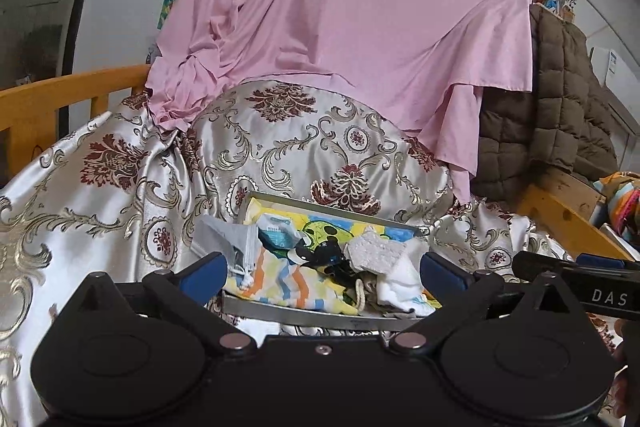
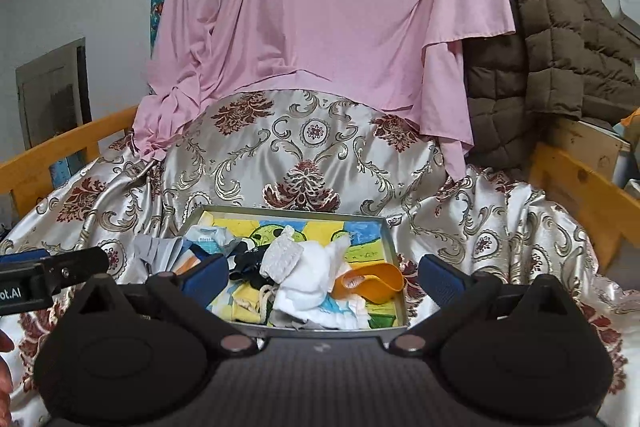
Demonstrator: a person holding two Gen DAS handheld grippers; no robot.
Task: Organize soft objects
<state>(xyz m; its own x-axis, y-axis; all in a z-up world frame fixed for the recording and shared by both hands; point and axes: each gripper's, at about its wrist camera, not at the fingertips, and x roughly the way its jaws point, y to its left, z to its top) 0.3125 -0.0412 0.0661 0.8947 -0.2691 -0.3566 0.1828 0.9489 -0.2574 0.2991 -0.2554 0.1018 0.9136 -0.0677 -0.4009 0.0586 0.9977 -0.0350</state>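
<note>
A metal tray (image 1: 312, 319) (image 2: 288, 214) with a bright cartoon picture on its floor lies on the bed. In it are a white cloth bundle (image 1: 384, 255) (image 2: 308, 275), a black fabric piece (image 1: 324, 255) (image 2: 250, 259) and an orange cup-shaped piece (image 2: 372, 281). A grey cloth (image 1: 228, 239) (image 2: 156, 251) hangs over the tray's left rim. My left gripper (image 1: 322, 273) is open wide in front of the tray, with nothing between its blue pads. My right gripper (image 2: 324, 277) is open too and holds nothing. Each gripper shows at the edge of the other's view.
A silver satin cover with red and gold ornaments (image 1: 100, 187) drapes the bed. Behind it hang a pink sheet (image 1: 340, 27) and a brown quilted jacket (image 1: 560, 107). Wooden rails (image 1: 40, 107) (image 2: 580, 187) run along both sides.
</note>
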